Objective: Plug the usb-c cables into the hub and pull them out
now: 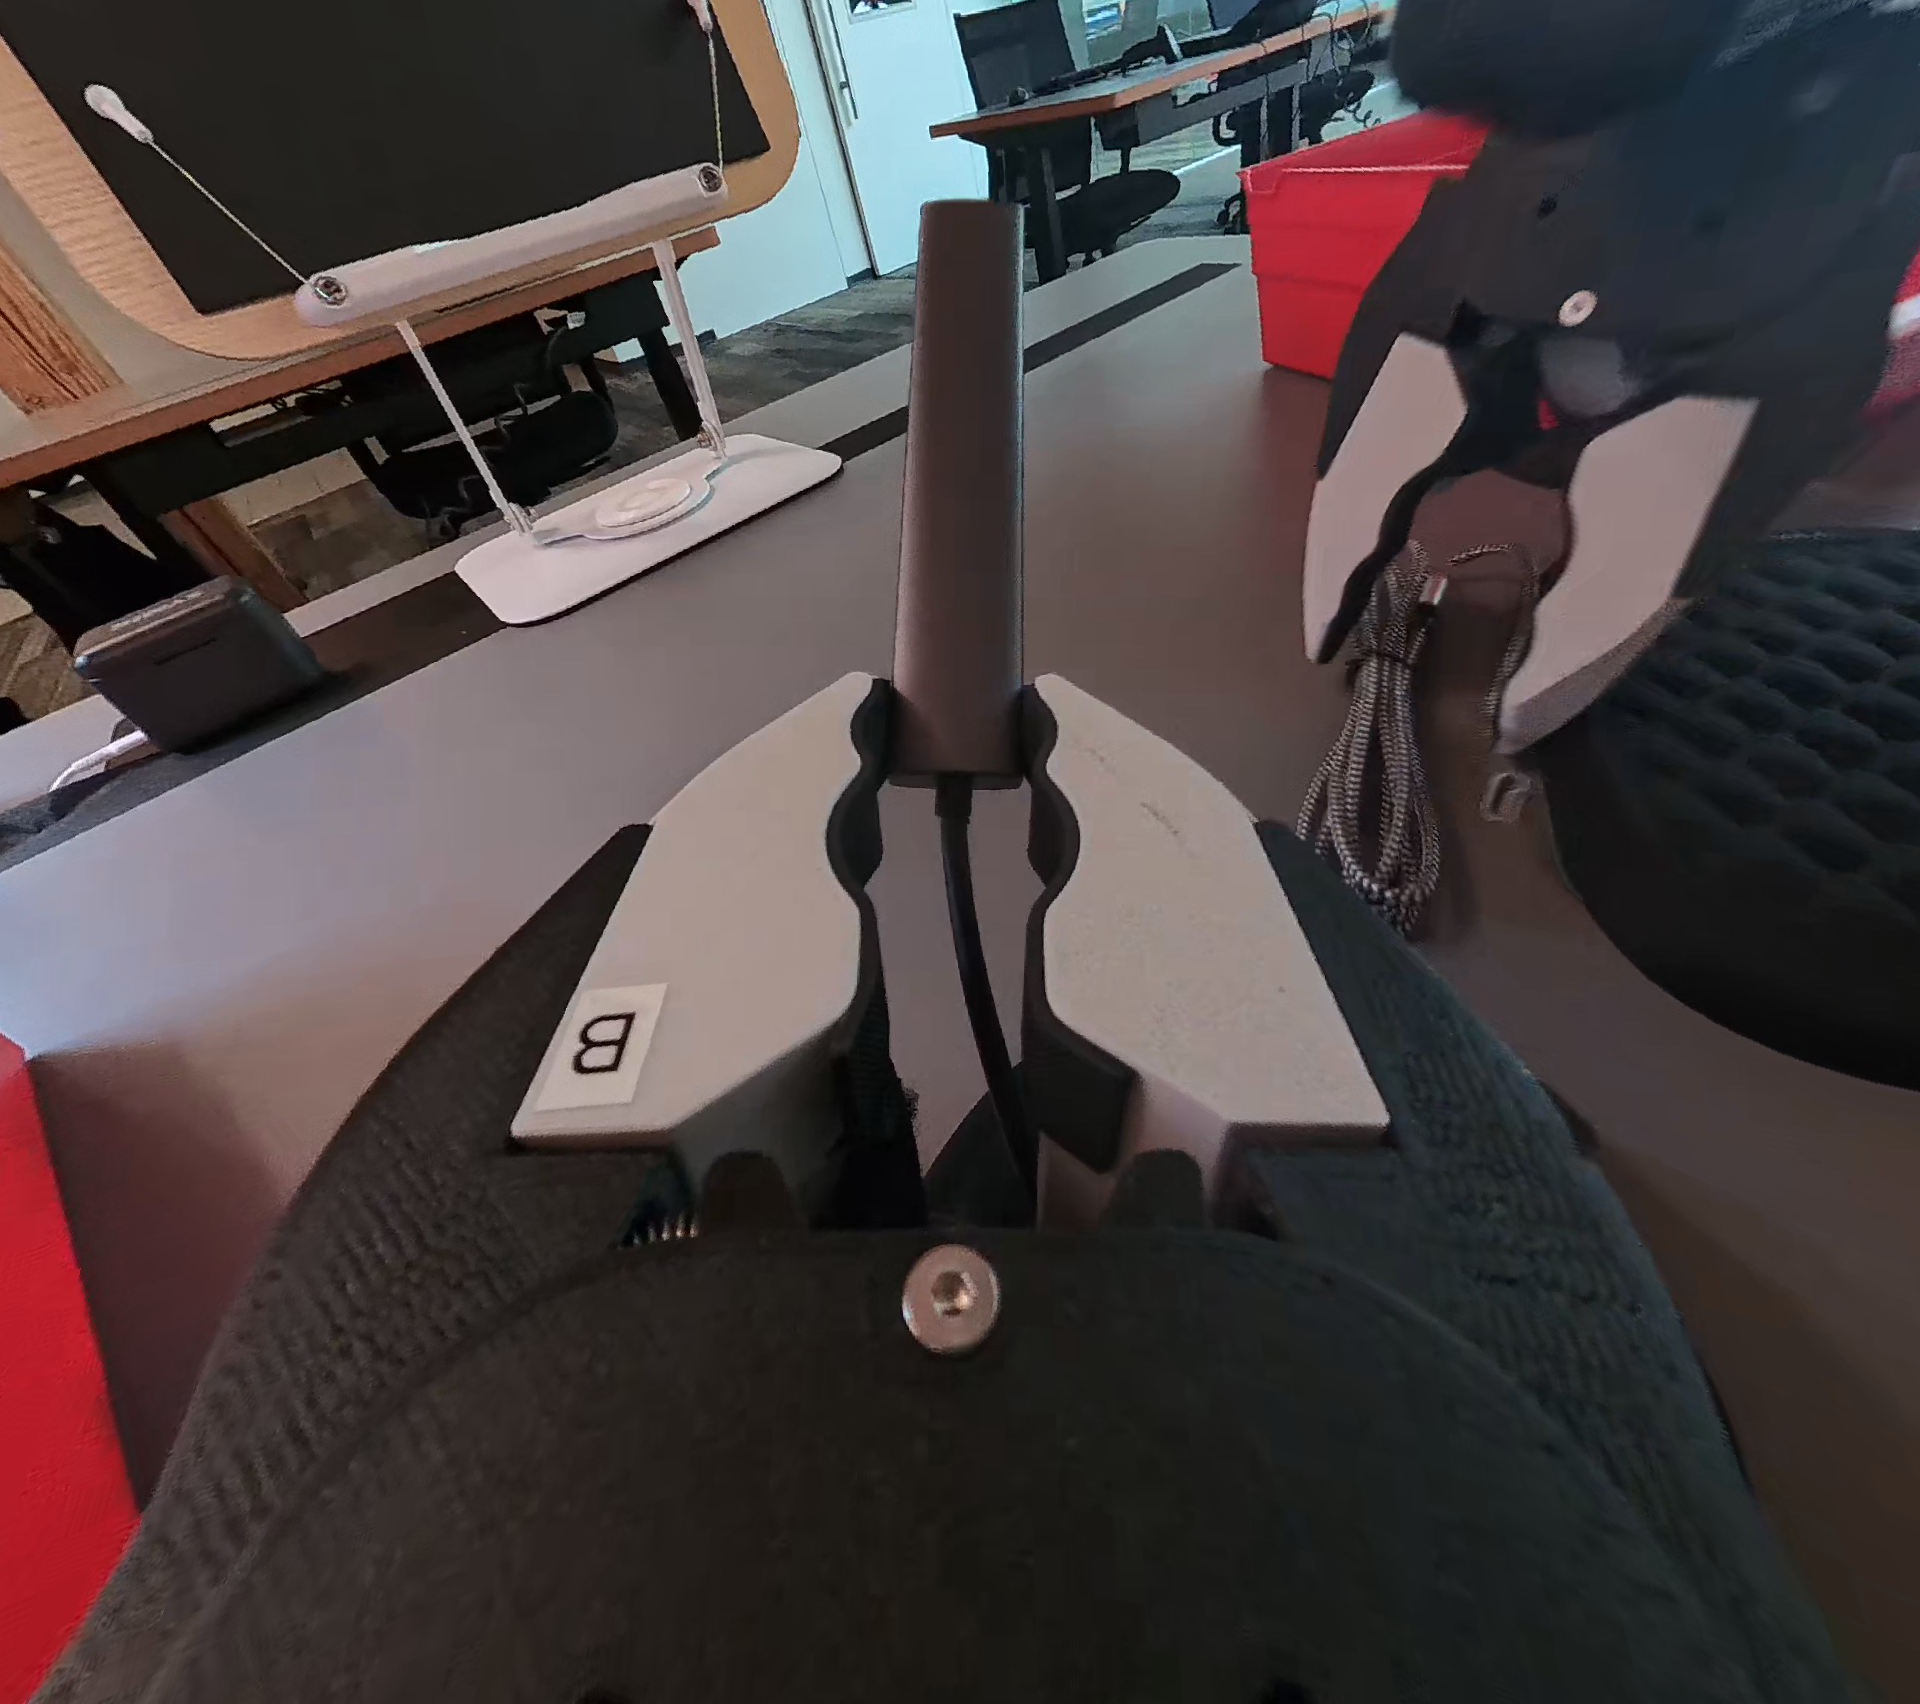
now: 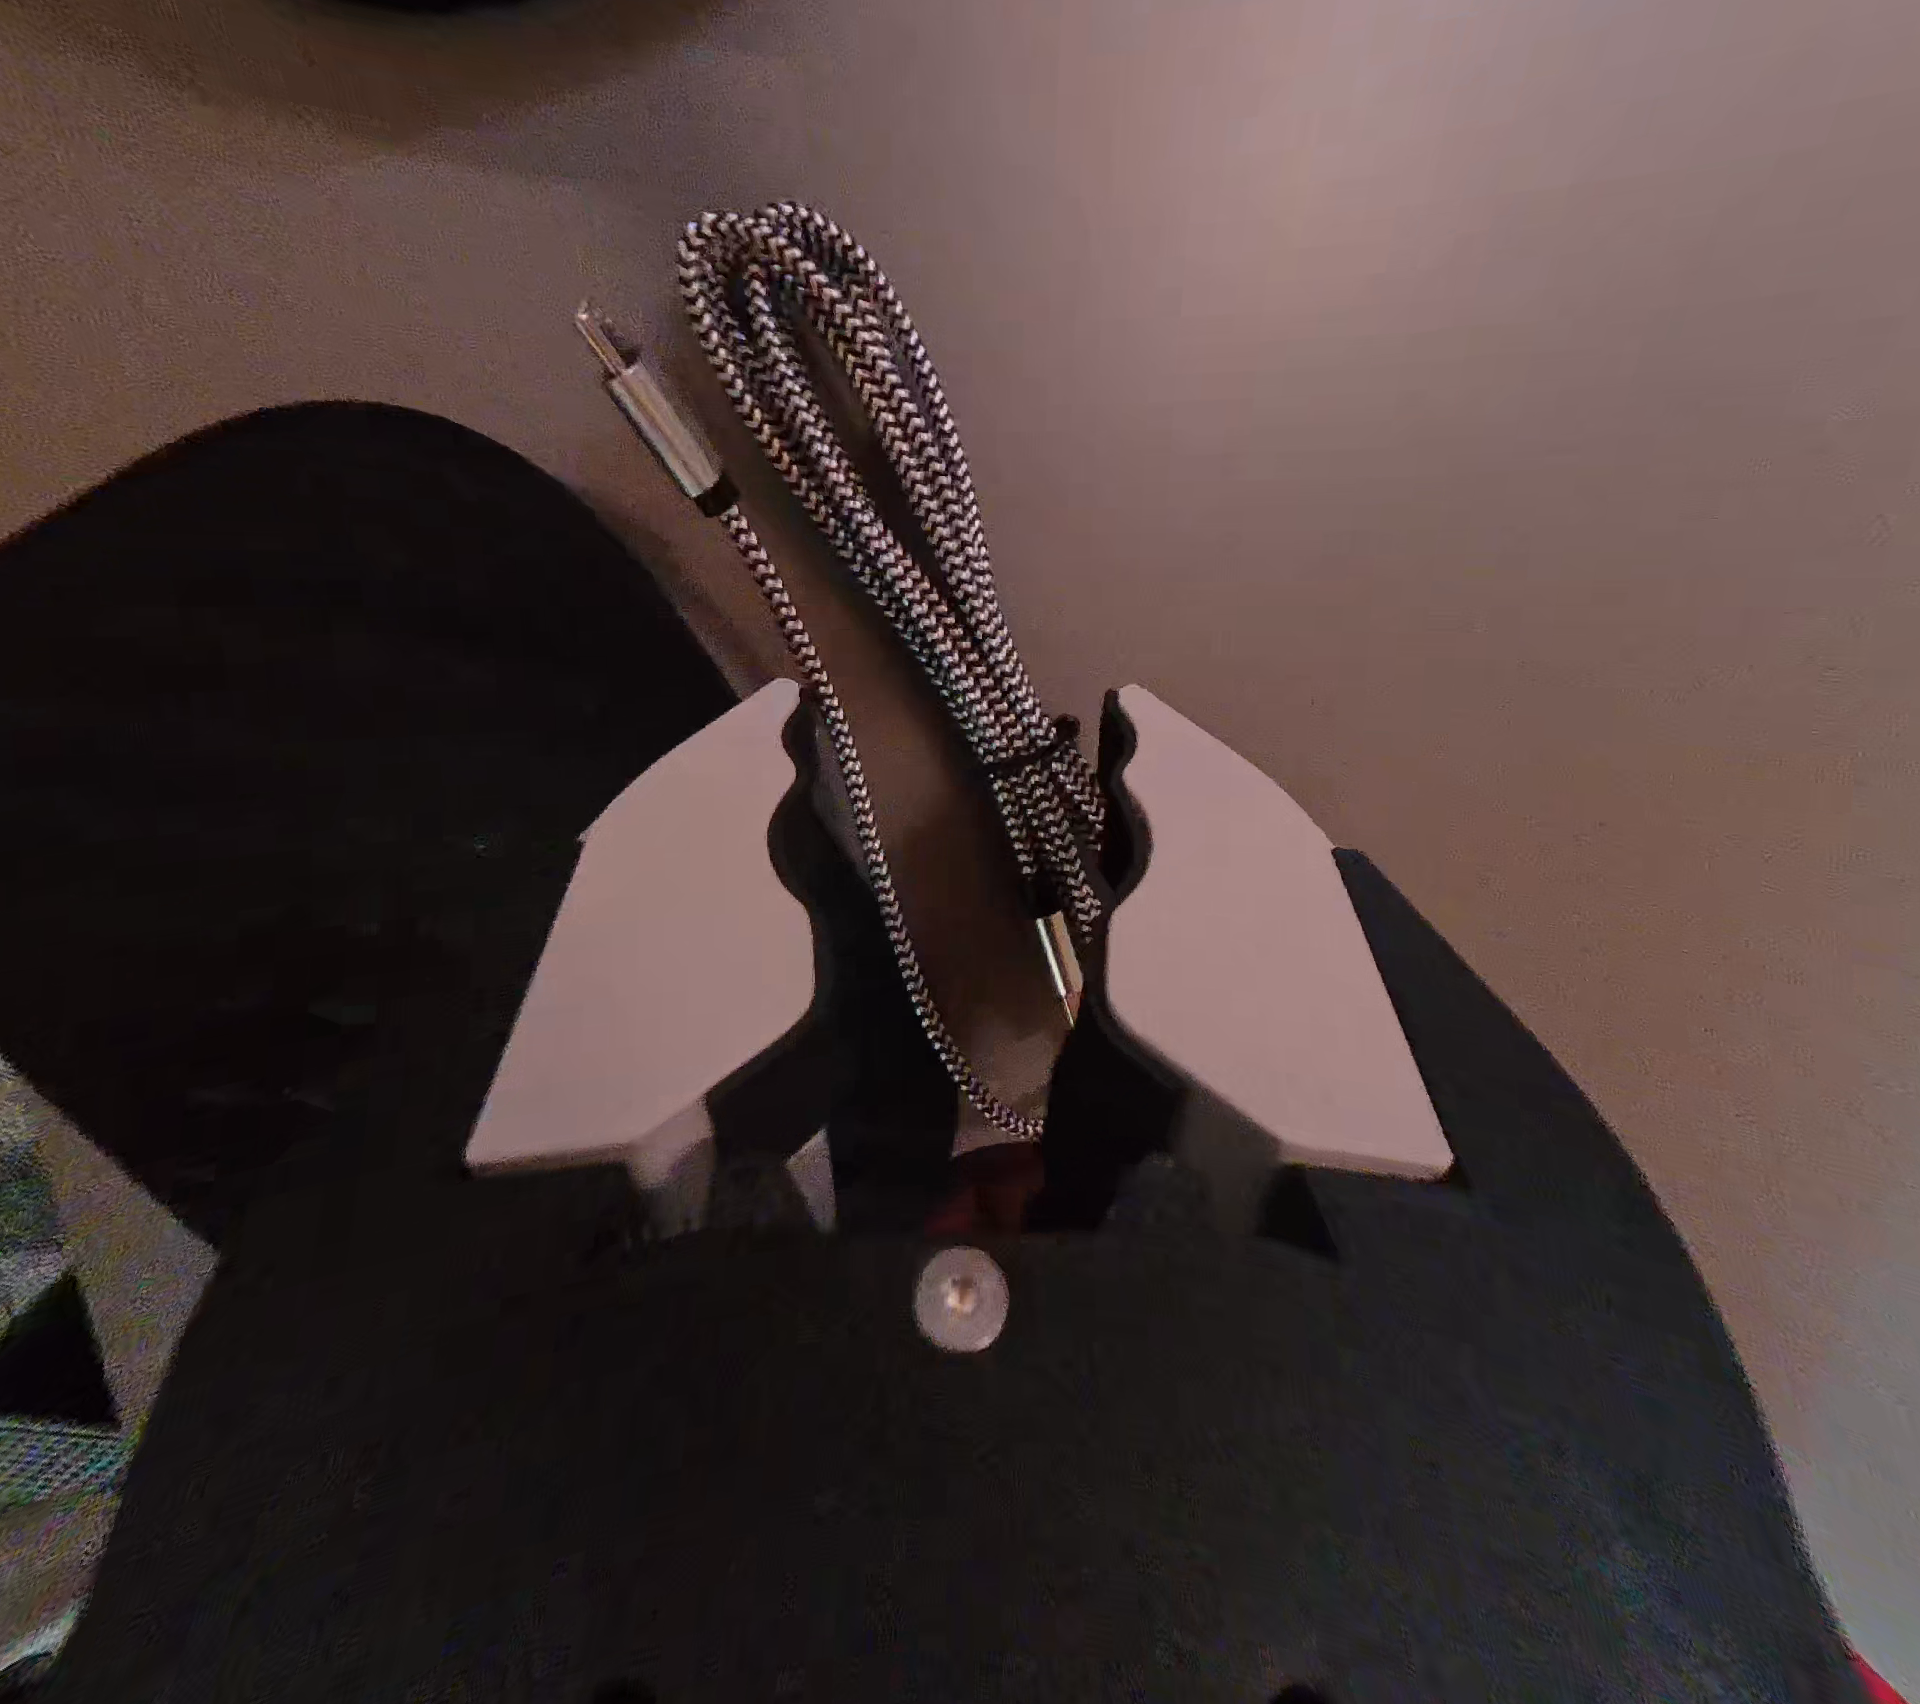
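Dark grey metal, that is the hub, and your left gripper has its fingertips clamped on the hub's near end, holding it out level over the table, with its own black lead trailing back between the fingers.

Over to your right gripper: jaws spread wide, holding nothing, poised over the braided cable that lies bundled on the table. One silver plug points away past the left fingertip; the other plug lies deep between the fingers.

To do this well, I'd say take the far plug by its metal shell, not the braid, so the tip cannot droop. Square the fingers to its flat sides before you close, and keep the hub steady. The bundle looks tied, so expect the coil to drag along.

Containers: a red bin sits at the far right of the table and a red edge shows at lower left. What they hold, you cannot tell from here.
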The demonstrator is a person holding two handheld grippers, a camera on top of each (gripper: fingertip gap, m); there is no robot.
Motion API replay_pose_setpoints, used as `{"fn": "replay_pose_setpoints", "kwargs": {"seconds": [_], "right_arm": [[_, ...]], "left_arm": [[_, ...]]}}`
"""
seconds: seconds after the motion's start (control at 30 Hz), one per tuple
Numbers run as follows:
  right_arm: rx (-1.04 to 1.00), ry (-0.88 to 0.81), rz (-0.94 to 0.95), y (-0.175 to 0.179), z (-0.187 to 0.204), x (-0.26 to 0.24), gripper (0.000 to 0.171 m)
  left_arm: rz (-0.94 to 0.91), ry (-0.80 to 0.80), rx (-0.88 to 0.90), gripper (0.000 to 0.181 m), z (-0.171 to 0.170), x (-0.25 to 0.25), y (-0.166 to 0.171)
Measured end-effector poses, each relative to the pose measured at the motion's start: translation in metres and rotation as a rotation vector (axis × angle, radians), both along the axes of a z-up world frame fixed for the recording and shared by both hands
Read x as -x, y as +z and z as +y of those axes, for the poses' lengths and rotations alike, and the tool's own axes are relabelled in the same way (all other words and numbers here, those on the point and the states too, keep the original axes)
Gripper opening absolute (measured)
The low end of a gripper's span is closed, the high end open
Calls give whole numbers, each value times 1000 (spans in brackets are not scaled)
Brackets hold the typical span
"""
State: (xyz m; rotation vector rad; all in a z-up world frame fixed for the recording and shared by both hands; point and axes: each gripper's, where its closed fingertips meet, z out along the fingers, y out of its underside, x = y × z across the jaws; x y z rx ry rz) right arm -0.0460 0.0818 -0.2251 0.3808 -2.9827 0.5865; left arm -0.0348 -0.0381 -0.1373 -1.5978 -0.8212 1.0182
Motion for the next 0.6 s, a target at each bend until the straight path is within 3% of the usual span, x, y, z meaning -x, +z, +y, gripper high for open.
{"fn": "replay_pose_setpoints", "kwargs": {"seconds": [0.07,0.13,0.3,0.43,0.53,0.6], "right_arm": [[5,11,25,-1,-6,4,43],[22,2,88,-3,-12,11,21],[126,-1,331,16,-17,19,11],[523,-122,526,113,-14,11,11],[764,-264,756,199,37,15,11],[842,-351,846,233,83,17,11]], "left_arm": [[1,-3,-11,24,-1,0,1],[0,-5,-25,24,-1,0,2],[3,-8,-53,24,-3,-1,4],[1,-7,-71,24,-5,-1,5],[10,-5,-64,24,-4,-2,5],[16,-4,-60,24,-4,-2,6]]}}
